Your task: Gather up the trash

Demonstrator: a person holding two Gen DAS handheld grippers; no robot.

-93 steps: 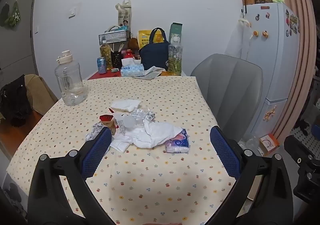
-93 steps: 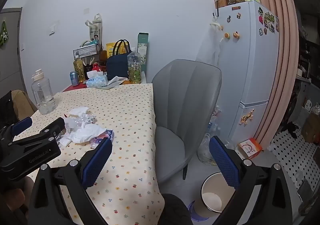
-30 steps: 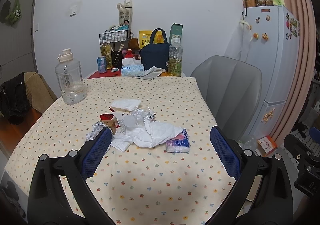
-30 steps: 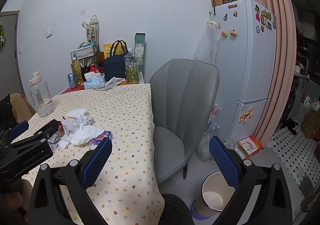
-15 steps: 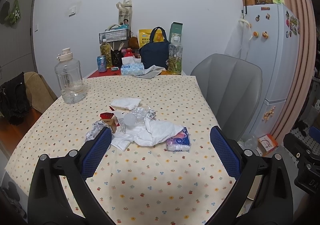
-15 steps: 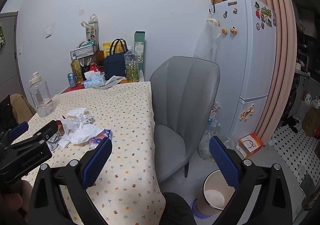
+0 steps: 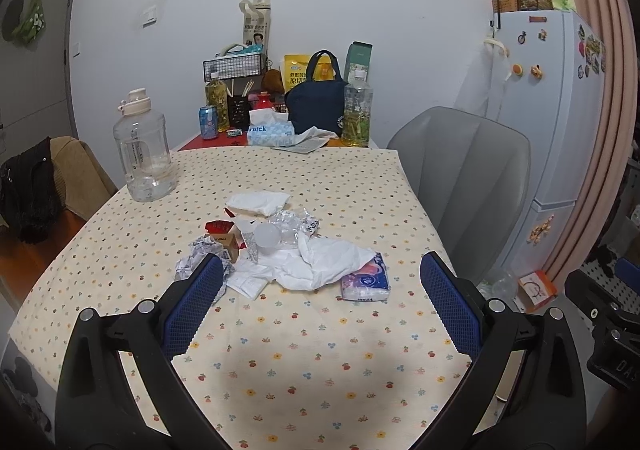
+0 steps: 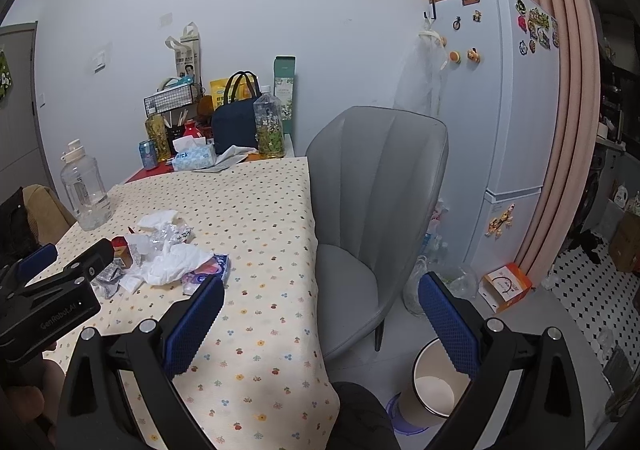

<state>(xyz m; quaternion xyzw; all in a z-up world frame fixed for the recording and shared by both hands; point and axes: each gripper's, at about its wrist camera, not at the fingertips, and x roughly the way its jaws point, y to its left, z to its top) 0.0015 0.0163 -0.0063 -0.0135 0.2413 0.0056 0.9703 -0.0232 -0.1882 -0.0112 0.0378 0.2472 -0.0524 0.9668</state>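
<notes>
A heap of trash lies mid-table: crumpled white tissues, clear plastic wrap, a red carton, foil and a tissue pack. The heap also shows in the right wrist view. My left gripper is open and empty, just short of the heap above the tablecloth. My right gripper is open and empty, over the table's right edge. A round trash bin stands on the floor at the lower right.
A big water jug stands at the table's left. Bottles, a can, a tissue box and a navy bag crowd the far end. A grey chair stands at the table's right, a fridge behind it.
Both grippers stay open and have barely shifted. The trash heap has not moved.
</notes>
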